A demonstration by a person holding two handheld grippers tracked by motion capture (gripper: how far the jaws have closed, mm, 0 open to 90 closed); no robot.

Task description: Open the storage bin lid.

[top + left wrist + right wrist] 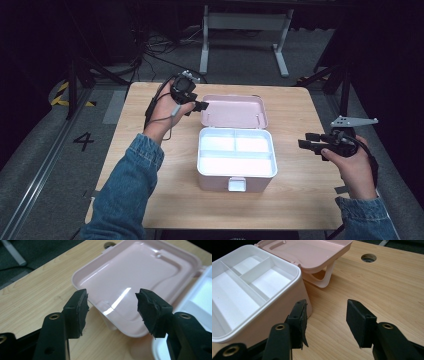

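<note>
A pale wooden tabletop [150, 200] stands on grey floor in a dark room, a white frame beyond it. At its middle sits a pink box [235, 167] with a white tray, its lid [234, 111] thrown back. The left gripper [192, 104] hangs at the lid's left edge, jaws apart, nothing between. The right gripper [305, 140] hovers right of the box, jaws wide, empty.

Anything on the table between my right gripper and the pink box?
Nothing: the high view shows only bare wood tabletop between the right gripper and the pink box. The right gripper view shows the same bare wood beside the box's wall.
</note>
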